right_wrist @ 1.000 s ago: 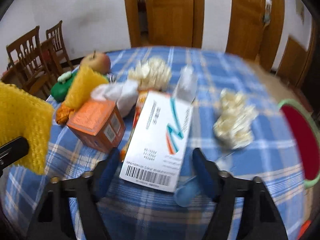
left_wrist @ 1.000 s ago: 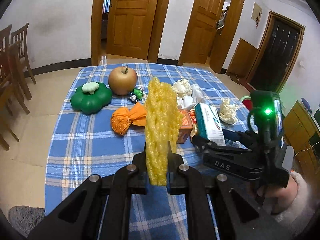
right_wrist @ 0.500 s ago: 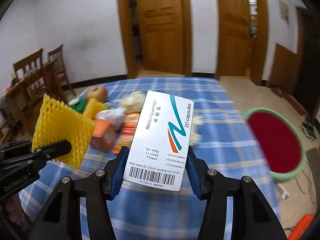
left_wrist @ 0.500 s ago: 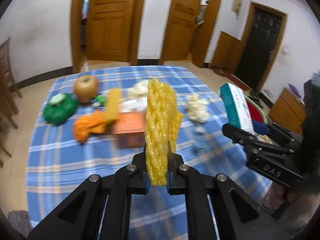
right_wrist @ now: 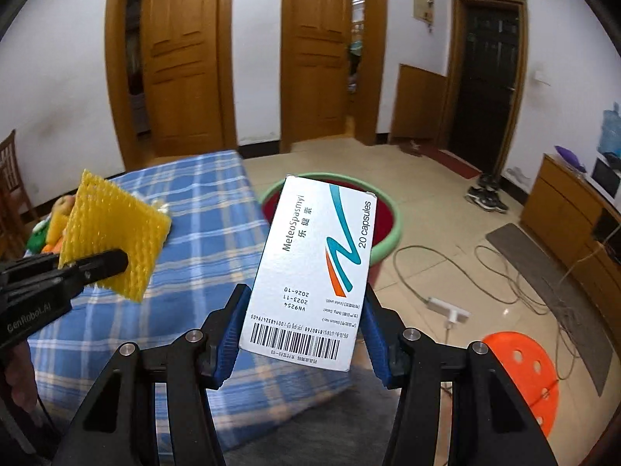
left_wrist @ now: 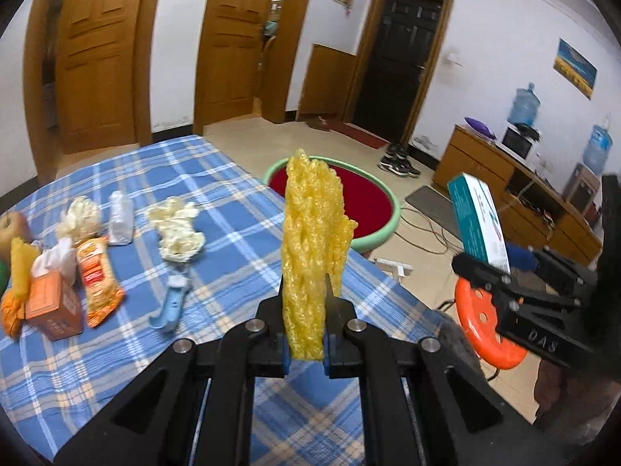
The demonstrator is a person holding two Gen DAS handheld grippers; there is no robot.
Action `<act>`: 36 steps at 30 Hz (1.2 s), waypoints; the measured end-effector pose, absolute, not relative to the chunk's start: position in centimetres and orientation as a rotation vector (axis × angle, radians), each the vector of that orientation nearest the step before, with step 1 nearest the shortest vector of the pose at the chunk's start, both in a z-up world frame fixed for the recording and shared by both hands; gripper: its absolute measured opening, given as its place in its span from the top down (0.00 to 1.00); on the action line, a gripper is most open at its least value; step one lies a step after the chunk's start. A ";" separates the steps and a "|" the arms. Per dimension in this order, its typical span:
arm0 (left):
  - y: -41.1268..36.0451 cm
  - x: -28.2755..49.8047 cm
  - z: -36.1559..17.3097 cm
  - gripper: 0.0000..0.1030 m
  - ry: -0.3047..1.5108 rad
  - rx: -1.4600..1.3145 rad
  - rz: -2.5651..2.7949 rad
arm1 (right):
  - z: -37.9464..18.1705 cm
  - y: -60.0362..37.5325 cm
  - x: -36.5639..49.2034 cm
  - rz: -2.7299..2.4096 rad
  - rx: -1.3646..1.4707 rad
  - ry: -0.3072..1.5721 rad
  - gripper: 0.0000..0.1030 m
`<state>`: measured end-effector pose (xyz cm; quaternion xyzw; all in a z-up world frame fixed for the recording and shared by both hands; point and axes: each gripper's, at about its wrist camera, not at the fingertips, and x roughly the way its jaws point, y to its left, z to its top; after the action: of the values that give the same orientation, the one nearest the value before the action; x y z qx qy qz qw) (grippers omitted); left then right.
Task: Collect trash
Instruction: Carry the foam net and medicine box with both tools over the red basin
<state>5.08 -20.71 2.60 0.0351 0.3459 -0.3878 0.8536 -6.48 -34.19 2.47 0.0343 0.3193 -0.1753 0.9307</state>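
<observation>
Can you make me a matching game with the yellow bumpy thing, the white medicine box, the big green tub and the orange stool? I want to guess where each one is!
Things:
1. yellow foam net
2. white medicine box
3. green tub
4. orange stool

Places:
A. on the floor beside the blue checked table, red inside
B. pinched in the left gripper
C. on the floor near the white power strip
D. clamped in the right gripper

Pairs: 1-B, 2-D, 3-A, 4-C
</observation>
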 end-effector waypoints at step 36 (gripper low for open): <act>-26.1 12.0 0.8 0.89 0.819 0.117 -0.754 | -0.2 -40.6 0.4 -0.376 0.062 0.657 0.45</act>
<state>12.01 -26.07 0.80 0.0556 0.3883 -0.3575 0.8475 0.36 -40.59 -0.20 0.0302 0.3209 -0.1836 0.9287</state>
